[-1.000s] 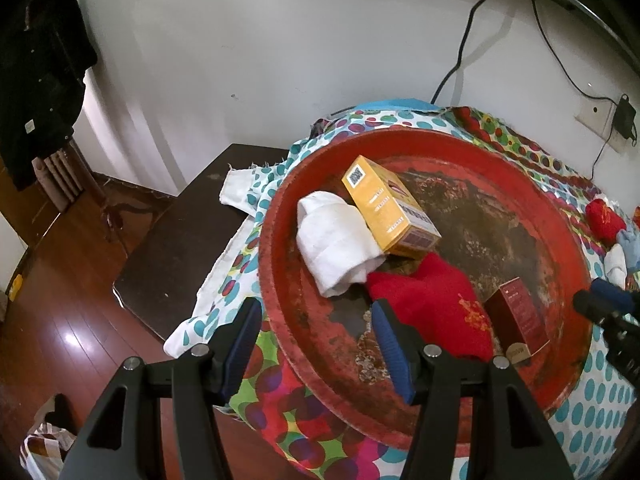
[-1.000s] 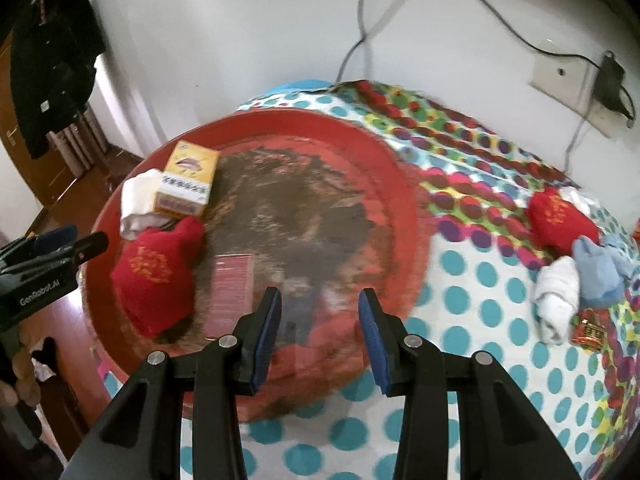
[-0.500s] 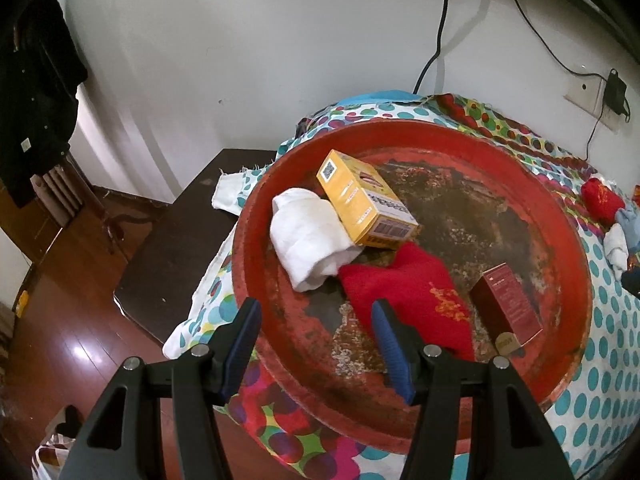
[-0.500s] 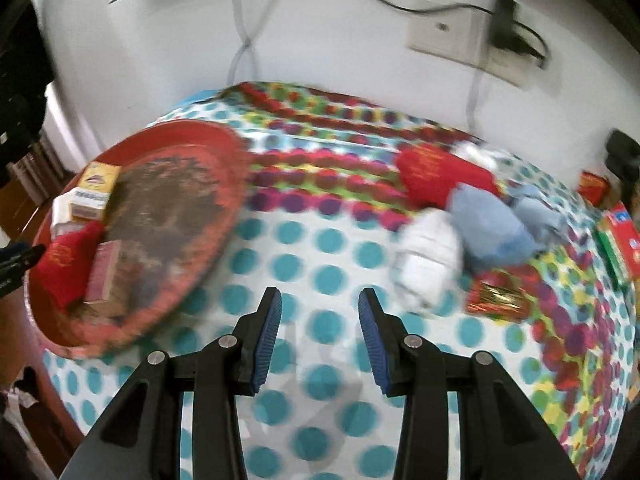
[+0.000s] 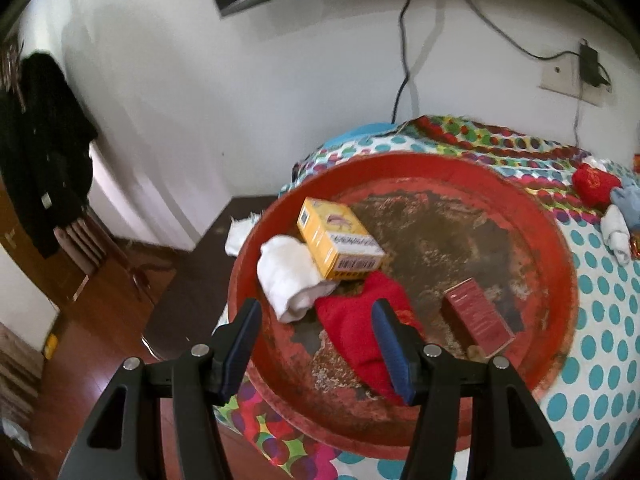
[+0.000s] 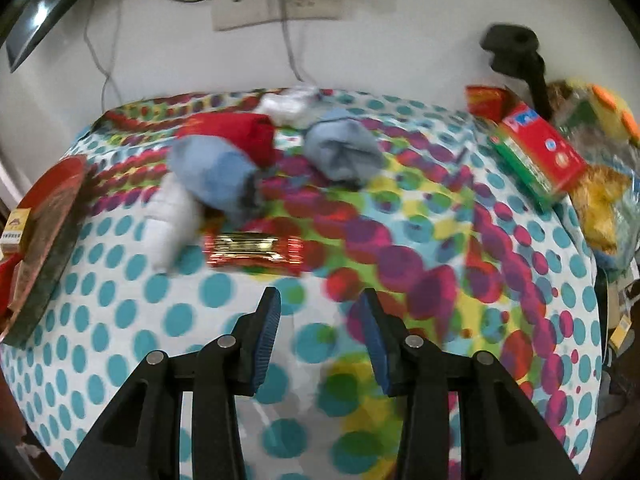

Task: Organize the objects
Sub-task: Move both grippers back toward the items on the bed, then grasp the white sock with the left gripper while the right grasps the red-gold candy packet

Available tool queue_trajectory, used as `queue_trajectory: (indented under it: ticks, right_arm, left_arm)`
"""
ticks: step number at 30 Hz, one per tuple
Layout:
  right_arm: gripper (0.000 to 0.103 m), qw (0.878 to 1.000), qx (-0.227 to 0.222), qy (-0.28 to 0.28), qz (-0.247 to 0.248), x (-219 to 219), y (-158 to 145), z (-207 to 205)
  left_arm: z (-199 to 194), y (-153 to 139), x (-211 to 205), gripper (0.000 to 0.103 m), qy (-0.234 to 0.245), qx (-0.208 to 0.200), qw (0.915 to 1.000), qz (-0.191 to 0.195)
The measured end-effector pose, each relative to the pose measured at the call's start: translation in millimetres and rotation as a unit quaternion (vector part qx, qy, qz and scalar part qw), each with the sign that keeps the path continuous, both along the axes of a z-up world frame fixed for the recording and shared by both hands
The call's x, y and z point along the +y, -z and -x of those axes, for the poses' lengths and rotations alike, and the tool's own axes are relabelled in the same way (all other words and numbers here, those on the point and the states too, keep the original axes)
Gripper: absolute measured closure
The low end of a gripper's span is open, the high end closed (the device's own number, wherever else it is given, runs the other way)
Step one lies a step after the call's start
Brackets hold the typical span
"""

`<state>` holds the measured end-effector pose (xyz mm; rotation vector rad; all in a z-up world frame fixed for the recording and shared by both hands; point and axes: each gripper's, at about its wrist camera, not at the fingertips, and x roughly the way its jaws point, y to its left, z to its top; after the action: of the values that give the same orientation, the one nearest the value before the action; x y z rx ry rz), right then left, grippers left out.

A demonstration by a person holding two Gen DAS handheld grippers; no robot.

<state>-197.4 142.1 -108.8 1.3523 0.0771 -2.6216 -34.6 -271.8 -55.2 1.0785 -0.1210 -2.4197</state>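
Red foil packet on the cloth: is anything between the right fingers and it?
Nothing visible. The right gripper is open, and only bare dotted tablecloth lies between it and the red foil packet. The white sock sits just left of the packet.

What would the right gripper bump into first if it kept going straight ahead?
Probably the shiny red packet on the dotted cloth. It lies just past the open right gripper, slightly to its left. Depth is hard to judge, so it might meet the cloth first.
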Motion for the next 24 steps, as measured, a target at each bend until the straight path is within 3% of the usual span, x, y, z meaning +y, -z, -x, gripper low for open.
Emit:
queue_trajectory:
  ticks: [5, 9, 14, 21, 24]
  right_arm:
    - [0.063, 0.999, 0.002, -0.026, 0.028, 3, 2, 7]
    - [0.050, 0.997, 0.005, -0.071, 0.031, -13, 2, 13]
    - [0.046, 0.988, 0.016, -0.153, 0.005, -35, -2, 28]
    - [0.041, 0.964, -0.006, -0.266, -0.012, -52, 8, 44]
    - [0.050, 0.962, 0.002, -0.271, -0.021, -53, 9, 38]
  left_arm:
    - [-2, -19, 36, 0.044, 0.031, 0.014, 0.9991, 0.026]
    - [5, -27, 82, 0.044, 0.104, 0.008, 0.9944, -0.011]
    - [29, -24, 138, 0.044, 0.189, -0.025, 0.9807, -0.046]
    - [71, 0, 189, 0.044, 0.224, -0.070, 0.9700, -0.062]
    - [90, 11, 201, 0.044, 0.226, -0.083, 0.9676, -0.075]
